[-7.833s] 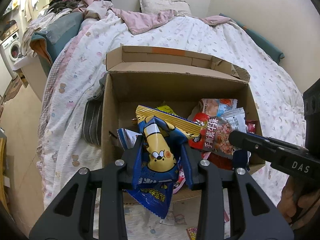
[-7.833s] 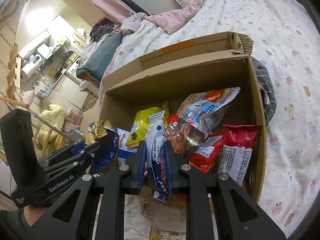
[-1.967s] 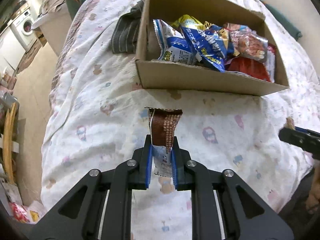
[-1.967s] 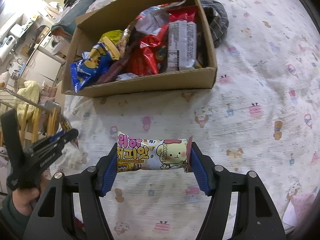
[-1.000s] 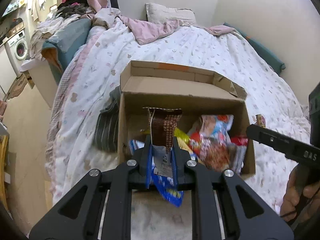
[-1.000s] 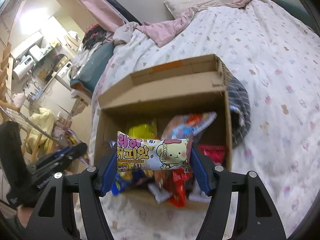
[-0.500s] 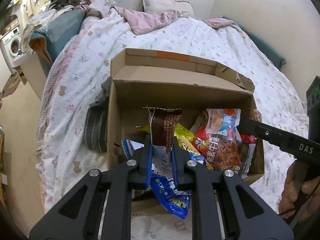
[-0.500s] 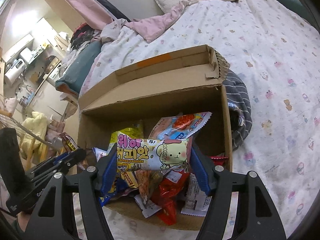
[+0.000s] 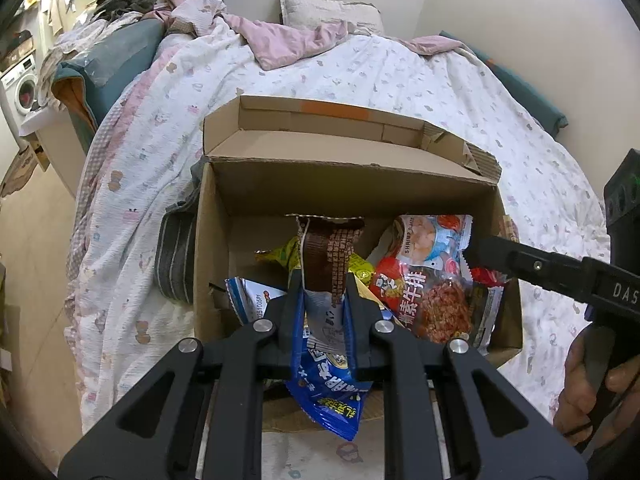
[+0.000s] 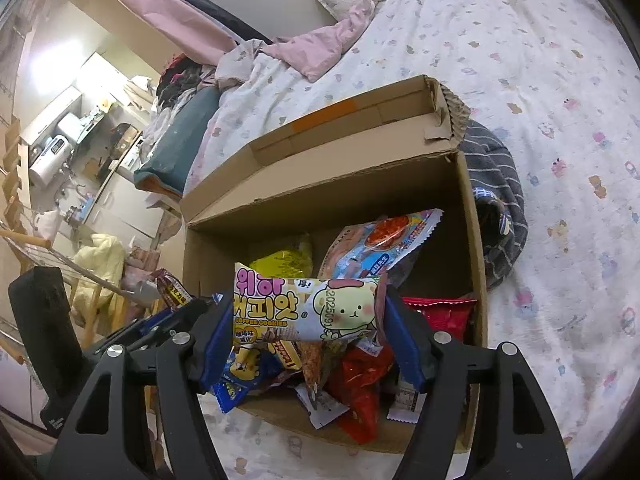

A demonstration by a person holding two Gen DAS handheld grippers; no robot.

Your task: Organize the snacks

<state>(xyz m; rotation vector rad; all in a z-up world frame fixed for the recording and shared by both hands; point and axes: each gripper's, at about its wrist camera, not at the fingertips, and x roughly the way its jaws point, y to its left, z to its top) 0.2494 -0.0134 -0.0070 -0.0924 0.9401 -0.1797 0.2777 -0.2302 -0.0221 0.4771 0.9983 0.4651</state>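
A cardboard box point(image 9: 344, 188) point(image 10: 332, 196) full of snack bags lies on the bed. My left gripper point(image 9: 323, 300) is shut on a brown-and-white snack packet point(image 9: 328, 256), held upright over the box's near left part. My right gripper point(image 10: 306, 312) is shut on a yellow-and-pink coffee cookie packet point(image 10: 304, 306), held crosswise over the box's near edge. The right gripper also shows in the left wrist view point(image 9: 480, 250), over the box's right side. The left gripper shows at the left of the right wrist view point(image 10: 188, 312), with the brown packet point(image 10: 170, 290) in it.
The box holds a shrimp cracker bag point(image 9: 432, 240), a red bag point(image 9: 416, 296), a blue bag point(image 9: 332, 384) hanging over the near wall, and a yellow bag point(image 10: 286, 260). A striped grey cloth point(image 10: 496, 208) lies beside the box. A pink blanket point(image 9: 292, 44) and pillow are farther back.
Both grippers, each with its packet, have moved closer to the box, which looms larger. The packets are now over the box's near part.
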